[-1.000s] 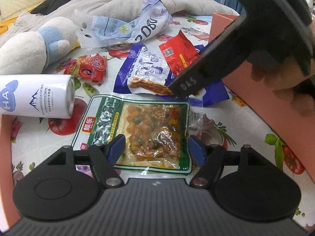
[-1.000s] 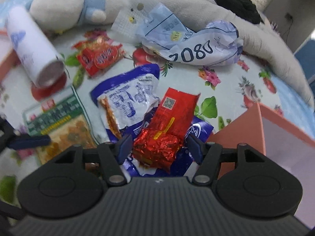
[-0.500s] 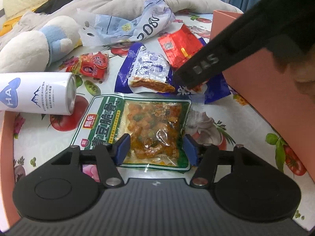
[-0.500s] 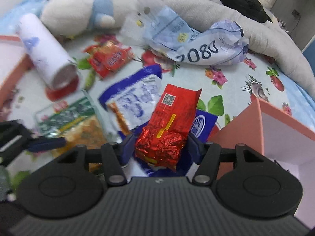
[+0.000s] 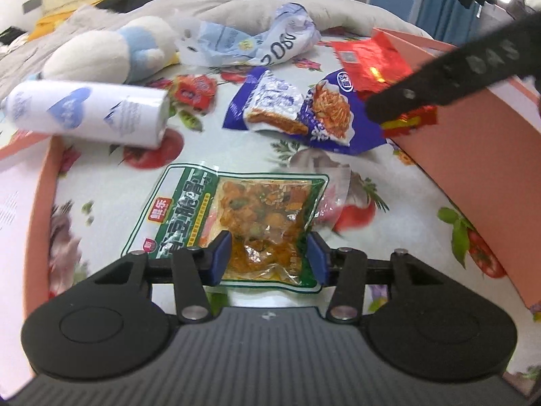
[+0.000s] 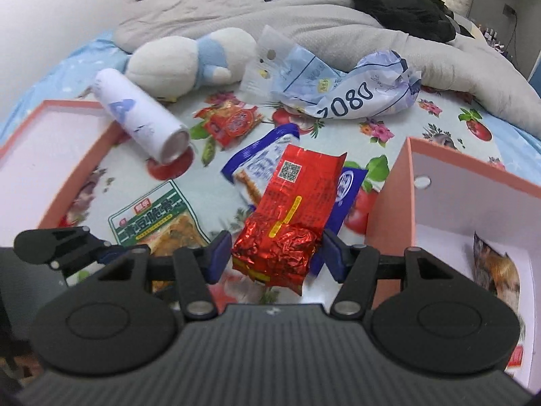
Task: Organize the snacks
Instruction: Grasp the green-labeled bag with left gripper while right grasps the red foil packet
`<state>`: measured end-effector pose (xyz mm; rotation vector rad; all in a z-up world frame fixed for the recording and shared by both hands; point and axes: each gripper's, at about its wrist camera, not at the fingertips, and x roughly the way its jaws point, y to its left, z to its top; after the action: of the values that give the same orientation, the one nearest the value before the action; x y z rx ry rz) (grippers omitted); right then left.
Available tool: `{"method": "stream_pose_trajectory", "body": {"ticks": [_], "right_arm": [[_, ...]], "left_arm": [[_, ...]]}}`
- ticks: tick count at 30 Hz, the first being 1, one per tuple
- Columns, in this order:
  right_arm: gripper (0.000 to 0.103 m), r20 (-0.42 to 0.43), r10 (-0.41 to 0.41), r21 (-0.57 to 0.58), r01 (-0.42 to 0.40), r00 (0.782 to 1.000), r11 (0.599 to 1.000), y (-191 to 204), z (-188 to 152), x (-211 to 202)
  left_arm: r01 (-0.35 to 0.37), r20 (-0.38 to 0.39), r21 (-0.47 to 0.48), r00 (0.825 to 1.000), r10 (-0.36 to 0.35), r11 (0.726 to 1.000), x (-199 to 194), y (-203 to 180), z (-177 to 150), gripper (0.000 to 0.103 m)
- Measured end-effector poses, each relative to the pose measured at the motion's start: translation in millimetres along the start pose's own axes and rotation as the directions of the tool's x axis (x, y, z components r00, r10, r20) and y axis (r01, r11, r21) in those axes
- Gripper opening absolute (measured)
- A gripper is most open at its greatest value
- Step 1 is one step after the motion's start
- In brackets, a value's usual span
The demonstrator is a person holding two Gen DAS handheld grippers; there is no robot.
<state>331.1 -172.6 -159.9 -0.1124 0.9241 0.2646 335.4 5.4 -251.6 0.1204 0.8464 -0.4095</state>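
Ahead and left of the tools, a white cylindrical can (image 5: 91,115) lies on its side on the fruit-printed cloth (image 5: 111,182). Beyond it rests a white and blue plush toy (image 6: 189,62), against a rumpled grey blanket (image 6: 304,20) with black clothing (image 6: 378,0) piled farther back.

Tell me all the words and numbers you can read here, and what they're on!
"2080" (seen upside down): crumpled pale blue plastic bag.
"DAS": black finger of the right gripper.
QR code, fine print too small: shiny red foil packet.
Chinese characters, too blurred to quote: green-edged clear pickle pouch.
Blue print, unreadable: white cylindrical can.
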Motion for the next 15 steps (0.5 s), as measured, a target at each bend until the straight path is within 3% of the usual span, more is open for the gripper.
{"method": "stream_pose_trajectory", "body": {"ticks": [2, 11, 15], "right_arm": [[0.060, 0.010, 0.020, 0.001, -0.020, 1.000, 1.000, 4, -9, -12], [0.060, 0.076, 0.117, 0.007, -0.118, 0.990, 0.993, 28, -52, -66], [0.060, 0.071, 0.121, 0.022, -0.123, 0.990, 0.992, 35, -77, -76]], "left_arm": [[-0.006, -0.004, -0.026, 1.000, 0.006, 1.000, -12, 1, -6, 0.047], [-0.061, -0.019, -0.118, 0.998, 0.059, 0.991, -52, 1, -43, 0.041], [-0.068, -0.005, -0.164, 0.998, 0.068, 0.984, -66, -2, -53, 0.028]]}}
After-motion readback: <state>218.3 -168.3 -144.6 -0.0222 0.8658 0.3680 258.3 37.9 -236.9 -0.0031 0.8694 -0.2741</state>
